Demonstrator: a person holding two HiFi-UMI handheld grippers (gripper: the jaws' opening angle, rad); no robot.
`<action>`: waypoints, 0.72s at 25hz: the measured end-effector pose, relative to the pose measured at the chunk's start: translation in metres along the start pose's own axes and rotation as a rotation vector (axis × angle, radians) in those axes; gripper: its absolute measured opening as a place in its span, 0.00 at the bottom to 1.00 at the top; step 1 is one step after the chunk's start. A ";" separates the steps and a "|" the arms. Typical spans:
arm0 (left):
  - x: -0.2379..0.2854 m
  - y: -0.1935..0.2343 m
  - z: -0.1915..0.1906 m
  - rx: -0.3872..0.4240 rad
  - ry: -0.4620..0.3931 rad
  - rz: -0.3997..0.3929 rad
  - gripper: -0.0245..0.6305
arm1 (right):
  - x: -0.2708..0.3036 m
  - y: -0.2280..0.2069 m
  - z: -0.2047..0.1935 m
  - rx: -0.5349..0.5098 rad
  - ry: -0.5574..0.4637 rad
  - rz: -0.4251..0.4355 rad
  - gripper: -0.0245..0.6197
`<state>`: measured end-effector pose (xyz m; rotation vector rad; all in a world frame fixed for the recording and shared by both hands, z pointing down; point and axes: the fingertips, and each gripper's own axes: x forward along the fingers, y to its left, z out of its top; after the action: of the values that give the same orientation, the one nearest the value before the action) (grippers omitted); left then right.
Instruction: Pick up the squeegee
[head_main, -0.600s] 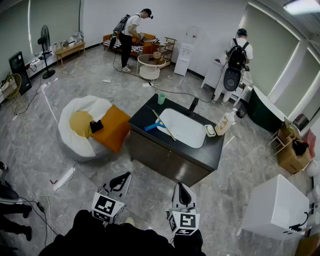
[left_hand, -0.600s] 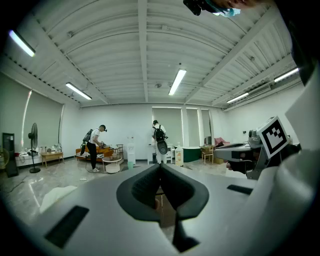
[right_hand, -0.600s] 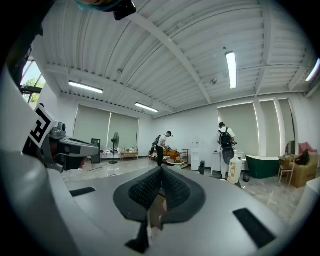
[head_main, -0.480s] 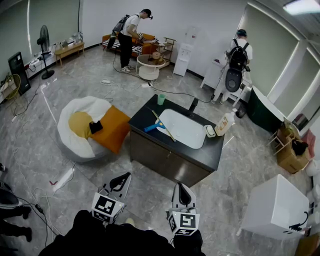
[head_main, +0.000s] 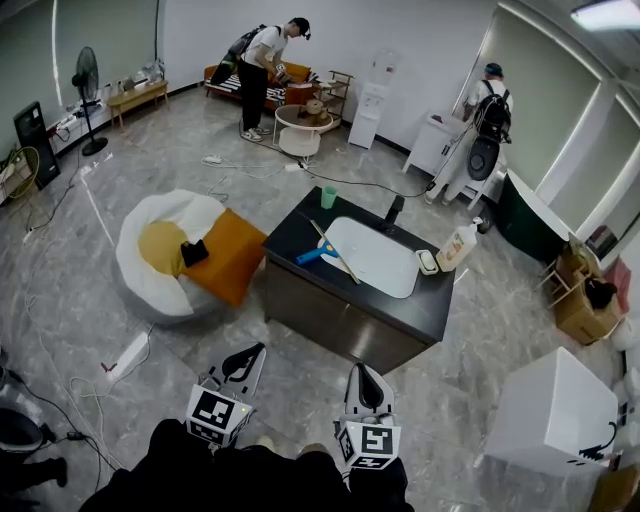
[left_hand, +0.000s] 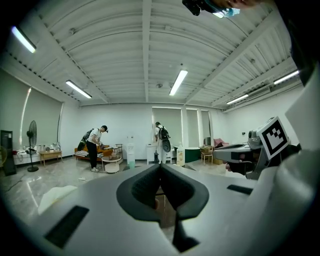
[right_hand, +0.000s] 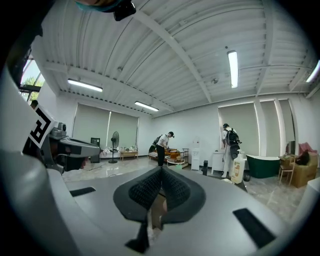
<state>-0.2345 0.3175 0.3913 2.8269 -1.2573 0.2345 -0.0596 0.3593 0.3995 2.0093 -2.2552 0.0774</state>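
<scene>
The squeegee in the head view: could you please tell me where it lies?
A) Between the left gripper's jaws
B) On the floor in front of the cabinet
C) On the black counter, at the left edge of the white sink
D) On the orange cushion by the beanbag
C: the squeegee lies on the black counter, its long blade running along the left edge of the white sink.

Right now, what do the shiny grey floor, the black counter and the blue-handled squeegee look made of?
Shiny grey floor: probably polished stone or stone-look tile; it shows veins, seams and light reflections.
Black counter: smooth dark top, stone or laminate, hard to tell.
Blue-handled squeegee: handle looks like plastic, bright even colour; its blade is too small to judge.
</scene>
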 end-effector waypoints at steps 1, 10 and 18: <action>0.000 0.003 0.000 -0.001 -0.002 0.001 0.07 | 0.003 0.003 -0.001 -0.002 0.003 0.004 0.06; 0.026 0.027 -0.001 -0.016 -0.001 0.021 0.07 | 0.044 0.007 -0.005 -0.009 0.023 0.042 0.06; 0.103 0.057 0.005 -0.007 0.003 0.021 0.07 | 0.121 -0.031 -0.006 0.015 0.019 0.044 0.06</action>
<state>-0.2081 0.2035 0.4006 2.8079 -1.2851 0.2352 -0.0422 0.2366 0.4190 1.9574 -2.2940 0.1172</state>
